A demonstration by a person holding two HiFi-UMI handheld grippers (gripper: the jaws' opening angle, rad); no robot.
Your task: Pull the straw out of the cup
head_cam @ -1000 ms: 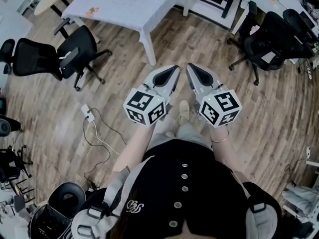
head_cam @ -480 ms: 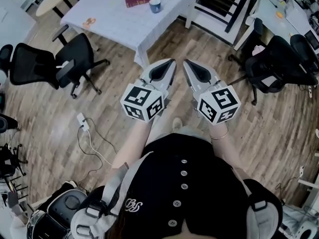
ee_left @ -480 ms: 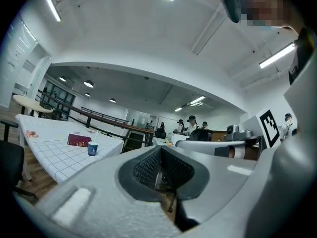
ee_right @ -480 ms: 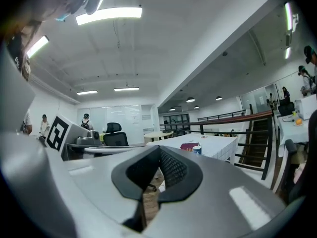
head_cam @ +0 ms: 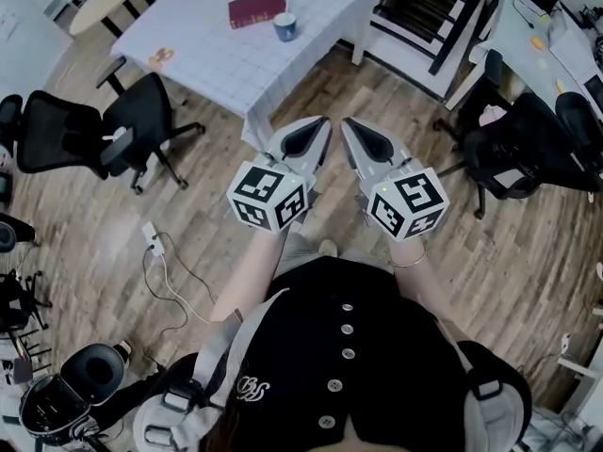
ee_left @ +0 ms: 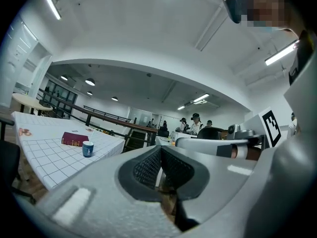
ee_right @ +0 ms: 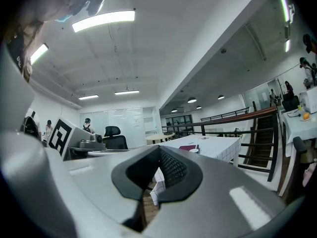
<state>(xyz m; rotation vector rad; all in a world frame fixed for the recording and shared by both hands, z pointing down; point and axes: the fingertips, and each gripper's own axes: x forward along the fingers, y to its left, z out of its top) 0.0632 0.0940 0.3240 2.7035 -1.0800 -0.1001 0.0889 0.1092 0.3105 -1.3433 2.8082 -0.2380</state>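
Observation:
A small blue cup point(head_cam: 285, 26) stands on the white checked table point(head_cam: 207, 55) ahead, beside a red book point(head_cam: 256, 8). The cup point(ee_left: 88, 148) also shows far off in the left gripper view, and as a speck point(ee_right: 193, 150) in the right gripper view. The straw is too small to make out. My left gripper point(head_cam: 318, 124) and right gripper point(head_cam: 350, 126) are held side by side over the wooden floor, short of the table's near corner. Both point level at the table, shut and holding nothing.
Black office chairs stand at the left point(head_cam: 141, 111) and the right point(head_cam: 528, 149). A power strip with its cable point(head_cam: 154, 238) lies on the floor. A staircase point(head_cam: 429, 8) rises beyond the table. Desks and several people point(ee_left: 195, 123) are in the distance.
Both grippers have travelled forward towards the table, still shut. The table, book and cup have come further into the head view.

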